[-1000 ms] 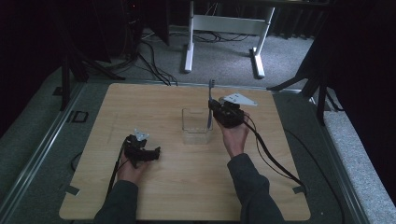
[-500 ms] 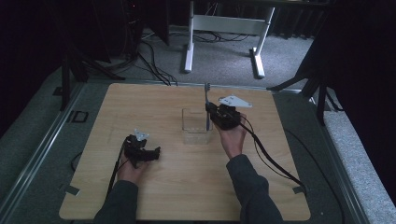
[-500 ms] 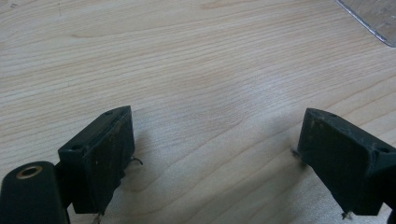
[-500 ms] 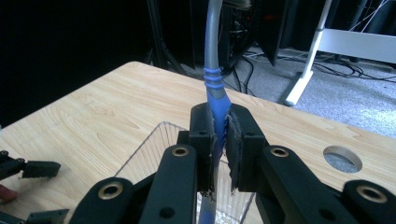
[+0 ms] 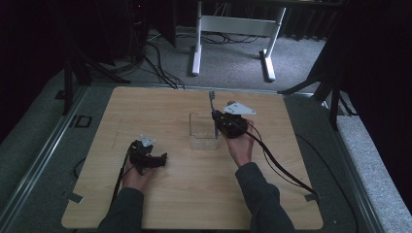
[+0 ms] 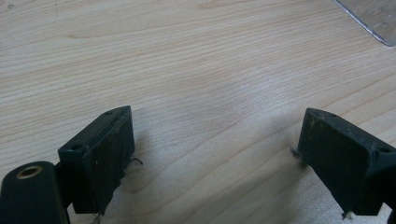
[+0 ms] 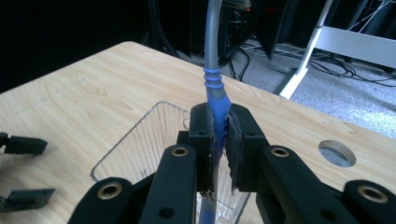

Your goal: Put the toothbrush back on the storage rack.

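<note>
A toothbrush (image 5: pixel 213 108) with a blue and grey handle (image 7: pixel 216 93) stands nearly upright, head up. My right gripper (image 5: pixel 217 121) (image 7: pixel 218 119) is shut on its blue grip. The brush's lower end hangs over or just inside a clear plastic container (image 5: pixel 201 132) (image 7: pixel 135 140) at the table's middle; I cannot tell whether it touches the bottom. My left gripper (image 5: pixel 162 158) (image 6: pixel 217 123) rests open on the bare wood at front left, with nothing between its jaws. Its jaws (image 7: pixel 23 170) lie left of the container. A corner of the container (image 6: pixel 373 18) lies far ahead of it.
The wooden table (image 5: pixel 160 107) has a round hole (image 7: pixel 337 153) right of the container. Cables trail from both grippers toward the front edge. Beyond the far edge stand a white desk frame (image 5: pixel 233 24), floor cables and dark stands.
My right gripper has carried the upright toothbrush slightly left, over the clear container. The left gripper has stayed put.
</note>
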{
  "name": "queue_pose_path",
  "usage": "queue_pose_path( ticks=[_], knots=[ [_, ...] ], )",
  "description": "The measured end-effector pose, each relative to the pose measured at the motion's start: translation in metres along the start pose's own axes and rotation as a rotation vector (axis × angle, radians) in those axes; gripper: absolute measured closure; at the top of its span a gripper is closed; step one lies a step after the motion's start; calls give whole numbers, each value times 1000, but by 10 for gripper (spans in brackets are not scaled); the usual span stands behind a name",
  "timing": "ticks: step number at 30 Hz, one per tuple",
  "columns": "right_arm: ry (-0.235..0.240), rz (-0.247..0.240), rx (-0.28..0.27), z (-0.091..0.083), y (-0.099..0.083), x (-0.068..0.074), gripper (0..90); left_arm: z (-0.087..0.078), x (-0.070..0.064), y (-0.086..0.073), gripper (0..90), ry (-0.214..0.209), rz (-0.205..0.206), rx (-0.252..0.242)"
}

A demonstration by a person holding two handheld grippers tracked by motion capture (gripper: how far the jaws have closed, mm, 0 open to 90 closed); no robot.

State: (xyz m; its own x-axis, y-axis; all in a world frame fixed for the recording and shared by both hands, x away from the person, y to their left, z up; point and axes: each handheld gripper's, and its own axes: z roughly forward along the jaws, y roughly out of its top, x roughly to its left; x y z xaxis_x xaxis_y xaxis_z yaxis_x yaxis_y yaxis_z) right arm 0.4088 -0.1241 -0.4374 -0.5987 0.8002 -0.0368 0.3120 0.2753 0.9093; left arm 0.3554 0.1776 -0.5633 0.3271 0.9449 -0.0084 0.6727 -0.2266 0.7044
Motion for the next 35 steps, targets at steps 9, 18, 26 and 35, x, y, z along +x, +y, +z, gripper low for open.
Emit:
queue_pose_path(
  ticks=[9,18,26,35],
  knots=[
    [44,-48,16,3,-4,4,580,0,0,0,111,0,2,0],
    [60,-59,0,-3,0,3,499,0,-1,0,111,-2,3,0],
    [52,-67,21,-10,4,-2,472,0,-1,0,111,-2,3,0],
    [55,-85,54,-20,8,-6,465,0,-1,0,111,-2,2,-1]
  ],
)
